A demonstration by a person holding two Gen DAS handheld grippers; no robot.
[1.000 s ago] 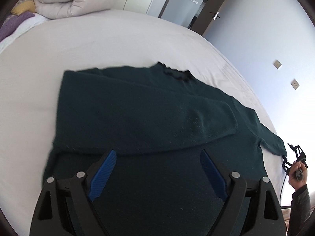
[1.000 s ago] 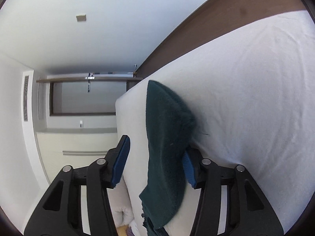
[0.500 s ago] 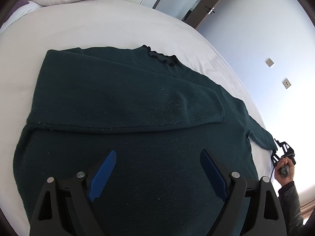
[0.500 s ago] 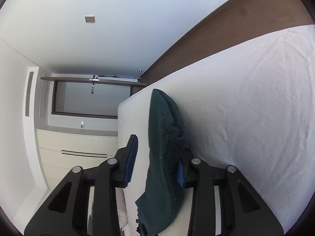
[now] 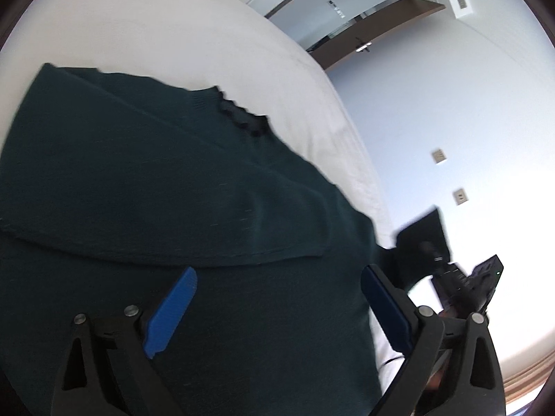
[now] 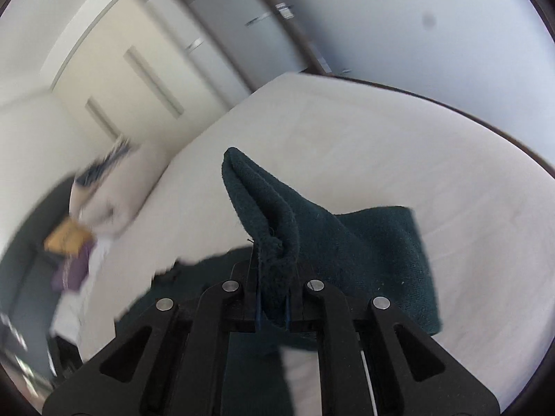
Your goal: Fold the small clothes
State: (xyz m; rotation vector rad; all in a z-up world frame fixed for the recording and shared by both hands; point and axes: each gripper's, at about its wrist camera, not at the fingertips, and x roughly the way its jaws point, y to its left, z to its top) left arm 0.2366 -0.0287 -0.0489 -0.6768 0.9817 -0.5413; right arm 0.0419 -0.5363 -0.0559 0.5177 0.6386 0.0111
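Observation:
A dark green sweater [image 5: 173, 190] lies spread on the white bed [image 5: 156, 34], its left sleeve folded across the body and its collar [image 5: 242, 118] pointing away. My left gripper [image 5: 277, 298] is open and empty, hovering low over the sweater's body. My right gripper [image 6: 272, 308] is shut on the cuff of the right sleeve [image 6: 277, 222] and holds it lifted above the bed. The right gripper also shows in the left wrist view [image 5: 461, 277] at the sweater's right side.
A rolled white duvet and coloured pillows [image 6: 97, 208] lie at the head of the bed. White wardrobes [image 6: 138, 69] and a door [image 6: 242, 27] stand beyond it. The bed's right edge [image 5: 364, 173] runs close to a wall with sockets.
My right gripper has closed on the sleeve cuff, lifted it and swung round toward the sweater's body. My left gripper has dropped lower and closer over the sweater, still open.

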